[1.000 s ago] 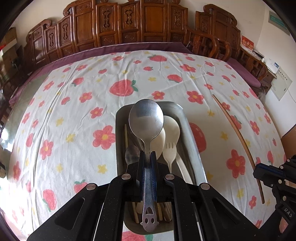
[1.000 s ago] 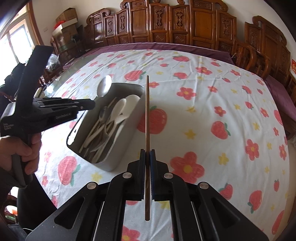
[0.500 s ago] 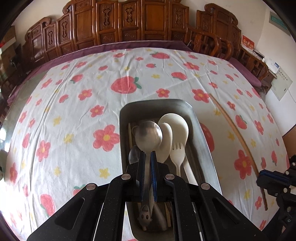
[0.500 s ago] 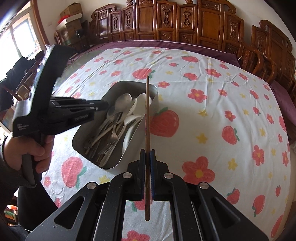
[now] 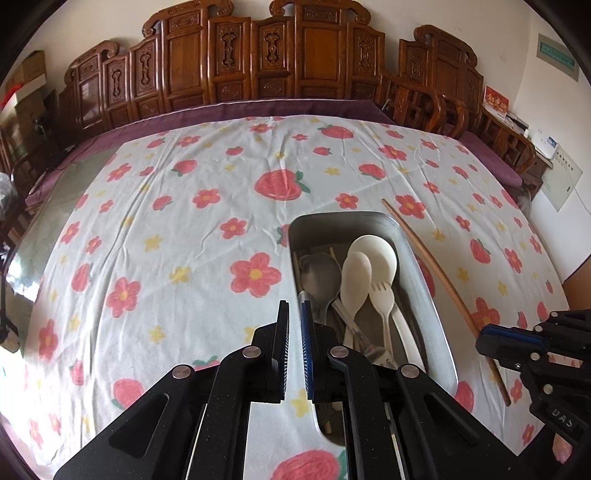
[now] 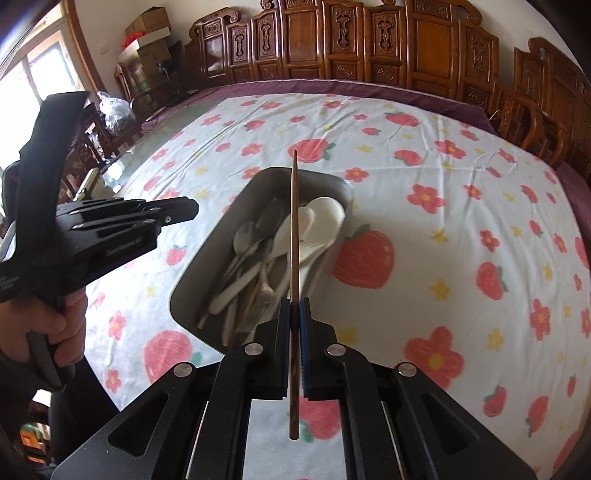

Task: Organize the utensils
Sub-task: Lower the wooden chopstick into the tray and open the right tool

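The right gripper point(image 6: 294, 310) clamps a wooden chopstick point(image 6: 294, 229) above the metal utensil tray point(image 6: 258, 181); the left gripper point(image 5: 294, 314), nearly closed, holds nothing.

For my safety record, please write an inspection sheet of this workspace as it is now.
Surface: tablecloth with strawberry and flower print, wrinkled.
Job's things: metal tray holding a metal spoon, white spoons, a white fork; one chopstick held above it.
Clutter: nothing seen on the cloth.
Grippers: left gripper nearly shut, empty, beside the tray; right gripper shut on the chopstick.
Cables: nothing seen.
Surroundings: carved wooden chairs, cardboard boxes.
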`<control>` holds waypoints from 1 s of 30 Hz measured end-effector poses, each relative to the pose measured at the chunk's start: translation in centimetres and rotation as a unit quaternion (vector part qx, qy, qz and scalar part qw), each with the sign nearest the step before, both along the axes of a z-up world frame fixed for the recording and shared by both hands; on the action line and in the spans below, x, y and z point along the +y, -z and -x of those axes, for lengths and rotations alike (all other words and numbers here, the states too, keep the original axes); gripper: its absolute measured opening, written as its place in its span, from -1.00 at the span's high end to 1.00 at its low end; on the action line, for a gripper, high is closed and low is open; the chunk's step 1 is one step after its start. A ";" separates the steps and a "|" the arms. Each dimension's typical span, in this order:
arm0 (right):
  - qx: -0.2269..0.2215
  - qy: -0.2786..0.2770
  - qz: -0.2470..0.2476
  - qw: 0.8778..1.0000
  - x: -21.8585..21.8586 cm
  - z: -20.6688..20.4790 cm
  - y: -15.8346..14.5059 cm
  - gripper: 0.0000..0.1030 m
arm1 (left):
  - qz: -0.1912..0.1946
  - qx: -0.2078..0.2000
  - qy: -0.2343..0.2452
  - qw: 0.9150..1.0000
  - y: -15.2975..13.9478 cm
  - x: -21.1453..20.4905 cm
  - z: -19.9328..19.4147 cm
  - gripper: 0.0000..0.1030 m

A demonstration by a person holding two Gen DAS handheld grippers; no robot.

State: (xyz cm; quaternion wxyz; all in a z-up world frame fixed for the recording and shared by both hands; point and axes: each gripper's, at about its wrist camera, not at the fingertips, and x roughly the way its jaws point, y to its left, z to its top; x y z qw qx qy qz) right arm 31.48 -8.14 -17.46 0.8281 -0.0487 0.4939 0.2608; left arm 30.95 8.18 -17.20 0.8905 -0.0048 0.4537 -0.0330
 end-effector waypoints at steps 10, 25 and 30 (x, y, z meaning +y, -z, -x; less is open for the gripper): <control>0.045 0.026 -0.019 0.998 3.0 -1.8 2.6 0.88 | 0.008 -0.005 -0.016 1.000 -0.3 2.7 0.7 0.89; 0.055 0.024 -0.005 0.998 5.2 -3.2 4.5 0.88 | 0.004 -0.011 -0.018 1.000 -0.7 4.0 1.5 0.89; 0.046 0.030 -0.007 0.998 4.8 -3.8 3.9 0.88 | 0.002 -0.013 -0.014 1.000 -0.8 3.7 1.7 0.89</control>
